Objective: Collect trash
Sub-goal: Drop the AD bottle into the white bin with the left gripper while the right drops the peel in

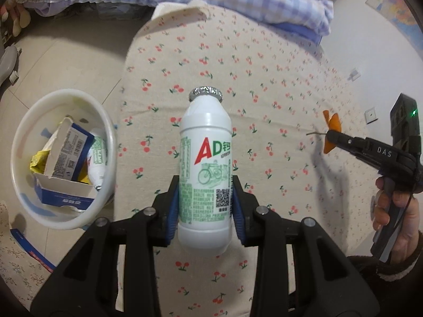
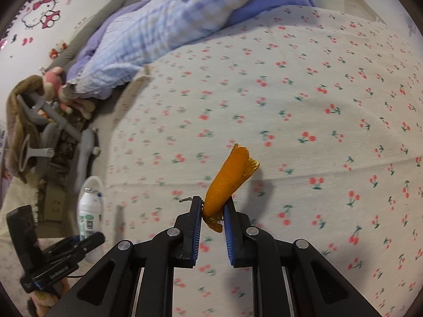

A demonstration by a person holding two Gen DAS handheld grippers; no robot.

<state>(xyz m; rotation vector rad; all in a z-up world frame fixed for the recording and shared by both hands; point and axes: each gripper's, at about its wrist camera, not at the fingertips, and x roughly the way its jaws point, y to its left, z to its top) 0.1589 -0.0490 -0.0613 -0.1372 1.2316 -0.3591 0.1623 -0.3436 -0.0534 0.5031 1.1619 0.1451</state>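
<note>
Both jaws grip trash above cherry-print bed sheet [image 2: 317, 92].

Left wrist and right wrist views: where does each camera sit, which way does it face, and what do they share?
Left wrist: on the left gripper, looking steeply down along its fingers at the milk bottle it grips, the bin beside the bed; a hand shows at right.
Right wrist: on the right gripper, looking down at the orange peel it pinches over the bedsheet.
Shared: bottle, peel, sheet, blanket, and each other's gripper.
</note>
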